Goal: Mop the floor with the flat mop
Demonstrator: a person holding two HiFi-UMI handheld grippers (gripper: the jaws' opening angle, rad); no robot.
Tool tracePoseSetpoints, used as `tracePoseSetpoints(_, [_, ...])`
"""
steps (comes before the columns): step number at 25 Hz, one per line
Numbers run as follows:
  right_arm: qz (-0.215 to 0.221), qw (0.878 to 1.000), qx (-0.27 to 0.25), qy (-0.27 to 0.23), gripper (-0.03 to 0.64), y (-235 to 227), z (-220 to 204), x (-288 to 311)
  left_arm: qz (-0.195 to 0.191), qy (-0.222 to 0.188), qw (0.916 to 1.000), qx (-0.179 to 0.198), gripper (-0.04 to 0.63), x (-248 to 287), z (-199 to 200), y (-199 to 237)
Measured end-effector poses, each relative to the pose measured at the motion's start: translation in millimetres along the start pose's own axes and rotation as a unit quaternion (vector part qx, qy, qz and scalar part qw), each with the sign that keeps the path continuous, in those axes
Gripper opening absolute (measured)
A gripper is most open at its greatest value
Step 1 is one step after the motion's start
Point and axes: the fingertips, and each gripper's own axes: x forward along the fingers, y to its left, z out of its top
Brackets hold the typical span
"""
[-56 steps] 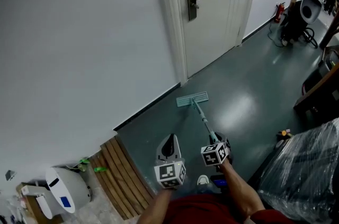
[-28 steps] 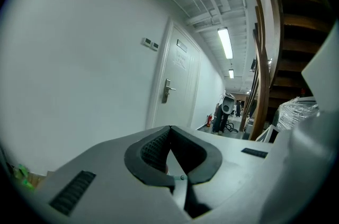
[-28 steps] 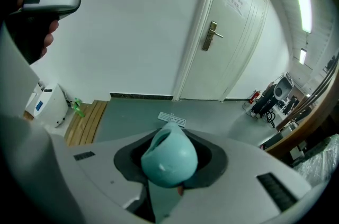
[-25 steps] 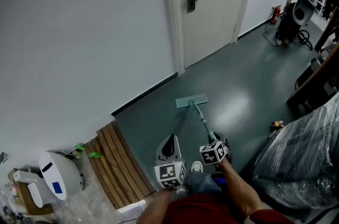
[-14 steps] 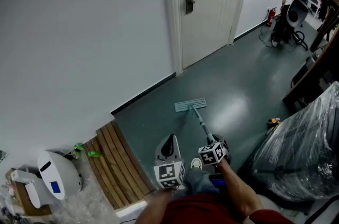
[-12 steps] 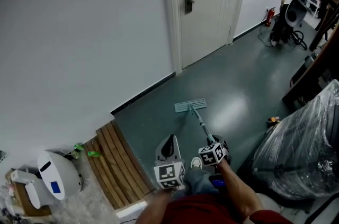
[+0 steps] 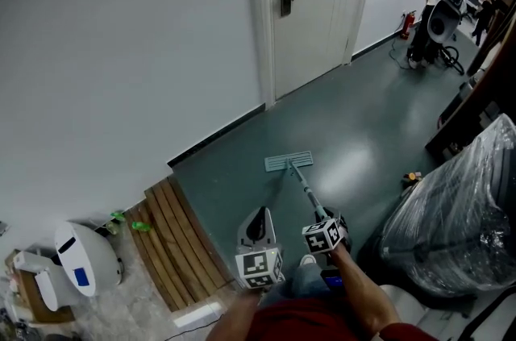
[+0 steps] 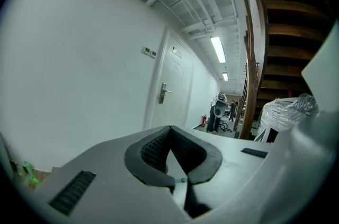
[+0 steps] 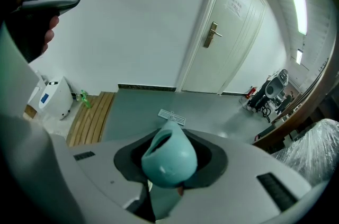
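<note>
Right hand-held gripper (image 9: 170,151) clamped on the teal handle top of the flat mop (image 7: 289,161). Mop head lies flat on grey-green floor (image 7: 367,101), out ahead, short of white door (image 7: 310,1). Left hand-held gripper (image 8: 170,131): jaws closed together, nothing between, just beside the right one, clear of the handle

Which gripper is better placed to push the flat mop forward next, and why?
Right. The right gripper is shut on the mop handle, with the mop head flat on the floor ahead. The left gripper is shut and empty.
</note>
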Motion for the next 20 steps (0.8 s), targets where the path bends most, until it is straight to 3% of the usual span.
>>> tracePoseSetpoints(7, [0.009,1.000,-0.006,0.000,0.114,-10,-26,-13,0.006,0.008,0.9999,0.005,0.014,-14,-4,-29])
tracePoseSetpoints(20, [0.027,1.000,-0.015,-0.005,0.114,-39,-111,-53,0.033,0.007,0.9993,0.012,0.014,-70,-25,-109])
